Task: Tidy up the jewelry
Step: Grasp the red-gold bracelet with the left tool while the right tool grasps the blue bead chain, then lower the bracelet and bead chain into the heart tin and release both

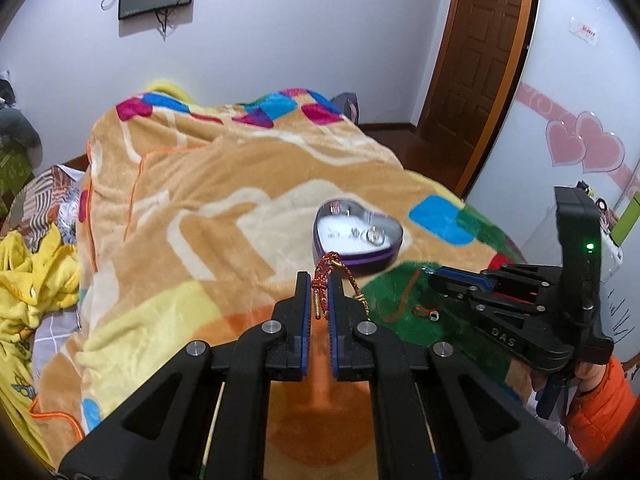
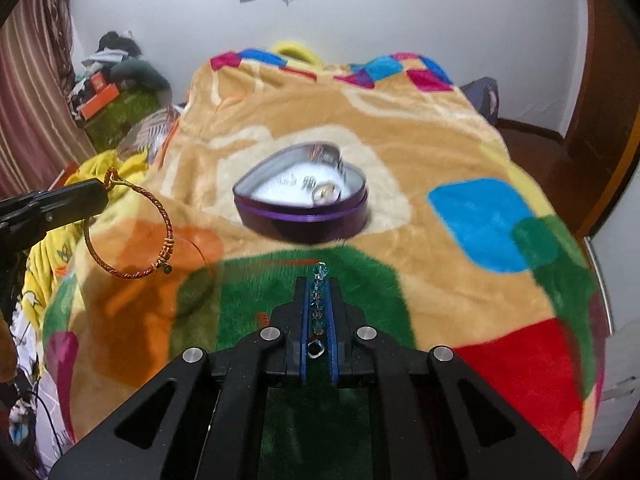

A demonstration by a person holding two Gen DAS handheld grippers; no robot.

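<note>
A purple heart-shaped tin [image 1: 357,236] lies open on the blanket, with rings and small jewelry inside; it also shows in the right wrist view [image 2: 304,216]. My left gripper [image 1: 320,280] is shut on a red and gold cord bracelet [image 1: 326,270], held above the blanket near the tin. In the right wrist view the bracelet [image 2: 132,232] hangs as a loop from that gripper [image 2: 100,196]. My right gripper [image 2: 319,284] is shut on a blue bead bracelet [image 2: 318,300], just short of the tin; the gripper also shows in the left wrist view [image 1: 434,276].
A colourful plush blanket [image 1: 208,184] covers the bed. A small ring [image 1: 434,314] and a thin cord lie on the green patch. Yellow clothes [image 1: 28,280] lie at the left. A wooden door [image 1: 476,40] stands at the back right.
</note>
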